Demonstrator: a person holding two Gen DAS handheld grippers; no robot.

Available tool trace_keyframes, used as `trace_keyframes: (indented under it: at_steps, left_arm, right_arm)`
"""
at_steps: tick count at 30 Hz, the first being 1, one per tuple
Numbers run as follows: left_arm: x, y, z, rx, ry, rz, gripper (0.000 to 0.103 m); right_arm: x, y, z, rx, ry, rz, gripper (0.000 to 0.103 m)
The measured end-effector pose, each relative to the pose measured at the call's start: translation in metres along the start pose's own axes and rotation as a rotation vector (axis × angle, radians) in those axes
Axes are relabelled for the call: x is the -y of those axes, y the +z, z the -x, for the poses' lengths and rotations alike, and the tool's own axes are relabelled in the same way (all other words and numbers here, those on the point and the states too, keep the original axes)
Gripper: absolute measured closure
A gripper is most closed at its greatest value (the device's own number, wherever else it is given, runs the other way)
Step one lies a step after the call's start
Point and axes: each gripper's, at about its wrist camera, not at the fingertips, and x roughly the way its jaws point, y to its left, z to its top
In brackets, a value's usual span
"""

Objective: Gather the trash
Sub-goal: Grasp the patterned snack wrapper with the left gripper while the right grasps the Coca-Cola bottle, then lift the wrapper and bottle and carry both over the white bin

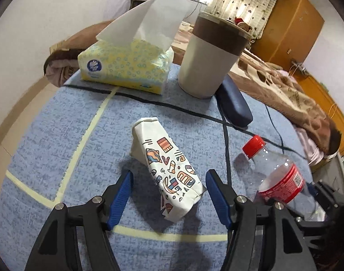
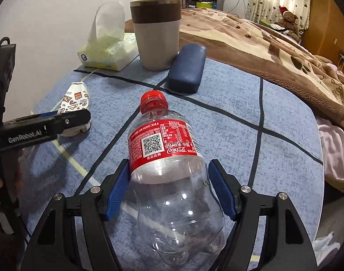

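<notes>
A white paper carton (image 1: 169, 174) printed with colourful doodles lies on the blue tablecloth (image 1: 59, 135). My left gripper (image 1: 169, 173) is open and straddles the carton's near end, with a gap at each blue pad. In the right wrist view the same carton (image 2: 76, 99) lies partly behind the left gripper's black finger (image 2: 77, 117). An empty clear cola bottle (image 2: 165, 158) with a red cap and red label lies with its cap pointing away. My right gripper (image 2: 169, 163) is open around the bottle at the label. Its left pad is against the side and a sliver of gap shows at the right pad.
A grey bin with a brown band (image 1: 208, 67) stands at the table's far edge. A yellow tissue pack (image 1: 124, 67) lies left of it and a dark blue glasses case (image 1: 235, 103) right of it. A bed with a brown blanket (image 2: 273, 45) borders the table's far and right sides.
</notes>
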Motion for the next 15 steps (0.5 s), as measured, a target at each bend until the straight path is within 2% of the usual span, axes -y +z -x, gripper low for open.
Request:
trace_keyframes:
  at_steps: [2,4,6,9,15]
  left_arm:
    - [0.004,-0.001,0.000,0.003,0.004,-0.017,0.043]
    - [0.007,-0.002,-0.002,-0.005,0.001,-0.026,0.056]
    - [0.013,-0.004,-0.001,-0.007,0.011,-0.045,0.063]
    - [0.021,-0.007,0.000,0.001,0.039,-0.074,0.063]
    - [0.027,-0.016,0.010,0.010,0.036,-0.087,0.063]
  right_arm:
    - [0.002,-0.002,0.003,0.011,0.004,-0.010,0.036]
    - [0.004,-0.002,0.003,0.015,0.009,-0.019,0.037]
    - [0.004,-0.004,0.004,0.023,0.013,-0.024,0.038]
    - [0.004,-0.007,0.006,0.031,0.023,-0.033,0.038]
    - [0.007,-0.013,0.012,0.045,0.037,-0.053,0.038]
